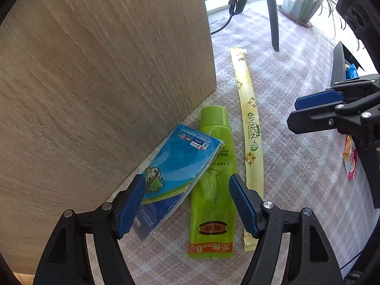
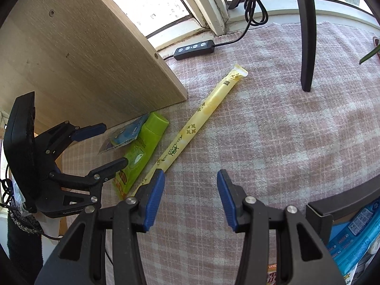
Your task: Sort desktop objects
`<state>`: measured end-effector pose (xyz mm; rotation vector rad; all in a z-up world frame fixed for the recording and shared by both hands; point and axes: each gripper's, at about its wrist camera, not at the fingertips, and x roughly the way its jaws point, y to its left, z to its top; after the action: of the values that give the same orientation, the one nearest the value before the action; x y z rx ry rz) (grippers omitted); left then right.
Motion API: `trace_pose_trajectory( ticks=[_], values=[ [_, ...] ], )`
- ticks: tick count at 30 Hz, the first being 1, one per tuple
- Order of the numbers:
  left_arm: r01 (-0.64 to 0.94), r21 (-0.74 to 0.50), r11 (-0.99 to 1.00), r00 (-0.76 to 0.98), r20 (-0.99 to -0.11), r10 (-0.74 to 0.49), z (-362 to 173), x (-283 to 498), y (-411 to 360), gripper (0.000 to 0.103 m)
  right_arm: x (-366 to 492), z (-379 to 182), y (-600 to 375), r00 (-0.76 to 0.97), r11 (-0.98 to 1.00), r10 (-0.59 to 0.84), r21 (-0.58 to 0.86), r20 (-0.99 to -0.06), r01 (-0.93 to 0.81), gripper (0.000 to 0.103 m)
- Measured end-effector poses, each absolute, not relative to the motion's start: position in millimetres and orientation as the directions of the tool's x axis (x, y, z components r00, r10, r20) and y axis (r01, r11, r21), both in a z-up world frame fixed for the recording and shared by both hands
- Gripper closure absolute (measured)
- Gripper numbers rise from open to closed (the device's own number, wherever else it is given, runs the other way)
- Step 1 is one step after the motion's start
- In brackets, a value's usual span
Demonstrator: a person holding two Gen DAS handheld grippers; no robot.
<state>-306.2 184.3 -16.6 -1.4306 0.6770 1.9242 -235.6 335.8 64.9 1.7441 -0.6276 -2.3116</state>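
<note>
A green tube [image 1: 212, 180] lies on the pink checked cloth [image 1: 296, 166], with a blue frog-print packet [image 1: 171, 166] overlapping its left side and leaning by a wooden board [image 1: 95, 83]. A long yellow tea sachet [image 1: 249, 128] lies to the right of the tube. My left gripper [image 1: 187, 182] is open, its jaws straddling the packet and tube just above them. My right gripper [image 2: 191, 178] is open and empty above bare cloth, right of the sachet [image 2: 197, 121]. The tube [image 2: 142, 152] and packet [image 2: 125, 134] also show in the right wrist view, between the left gripper's fingers [image 2: 116, 163].
The upright wooden board [image 2: 83, 59] blocks the left side. A black container [image 2: 344, 204] with blue packets [image 2: 356, 237] sits at the right. A black stand leg [image 2: 306, 47], a cable remote [image 2: 194, 48] and a potted plant [image 1: 301, 0] stand at the back.
</note>
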Motion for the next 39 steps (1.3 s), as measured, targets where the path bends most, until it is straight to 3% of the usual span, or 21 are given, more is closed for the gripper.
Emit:
trace_pose_trajectory(
  ticks=[3,7,10,15,18,22,25,34,35,37,39],
  values=[
    [-0.736,-0.009,-0.677,-0.198,-0.953,0.228,-22.8,-307.0,185.7,0.024,-250.1,56.7,329.6,-0.285,-0.891,-0.384,0.434,-0.878,-0.136,0.058],
    [-0.709,-0.112,-0.696,-0.163,-0.934,0.317,-17.4,-307.8,178.1,0.024,-263.0,42.4,326.2,-0.261,-0.876,-0.387,0.441,-0.884,-0.195,0.058],
    [-0.725,-0.059,-0.686,-0.203,-0.934,0.295,-17.7,-303.9,183.8,0.025,-271.2,38.6,325.4,-0.269,-0.861,-0.396,0.457,-0.878,-0.222,0.058],
    [-0.692,-0.146,-0.707,-0.154,-0.927,0.342,-25.7,-307.9,186.0,0.025,-281.1,37.1,324.8,-0.268,-0.842,-0.424,0.486,-0.865,-0.236,0.058],
    [-0.75,-0.156,-0.643,-0.114,-0.927,0.358,-24.9,-286.4,198.9,0.027,-285.9,34.5,320.1,-0.257,-0.826,-0.462,0.517,-0.849,-0.224,0.063],
    [-0.744,-0.197,-0.639,-0.089,-0.918,0.386,-25.5,-263.1,196.3,0.027,-280.1,32.0,315.8,-0.224,-0.8,-0.522,0.563,-0.823,-0.205,0.077],
    [-0.705,-0.253,-0.662,-0.069,-0.905,0.419,-25.6,-248.5,186.6,0.027,-269.4,32.4,311.5,-0.202,-0.806,-0.531,0.564,-0.823,-0.179,0.079],
    [-0.537,-0.363,-0.761,-0.046,-0.888,0.457,-25.4,-182.5,129.8,0.041,-212.9,32.6,279.5,-0.061,-0.863,-0.502,0.505,-0.863,-0.033,0.084],
    [-0.52,-0.364,-0.773,-0.05,-0.89,0.453,-22.2,-174.1,123.3,0.041,-204.6,34.5,275.9,-0.062,-0.88,-0.475,0.476,-0.878,0.003,0.09],
    [-0.5,-0.333,-0.8,-0.087,-0.899,0.429,-15.3,-162.2,110.0,0.041,-191.4,39.5,271.3,-0.044,-0.905,-0.425,0.422,-0.904,0.054,0.09],
    [-0.489,-0.316,-0.813,-0.124,-0.897,0.424,47.5,-141.2,106.0,0.041,-180.1,48.4,273.9,-0.052,-0.895,-0.444,0.441,-0.895,0.067,0.089]
  ],
)
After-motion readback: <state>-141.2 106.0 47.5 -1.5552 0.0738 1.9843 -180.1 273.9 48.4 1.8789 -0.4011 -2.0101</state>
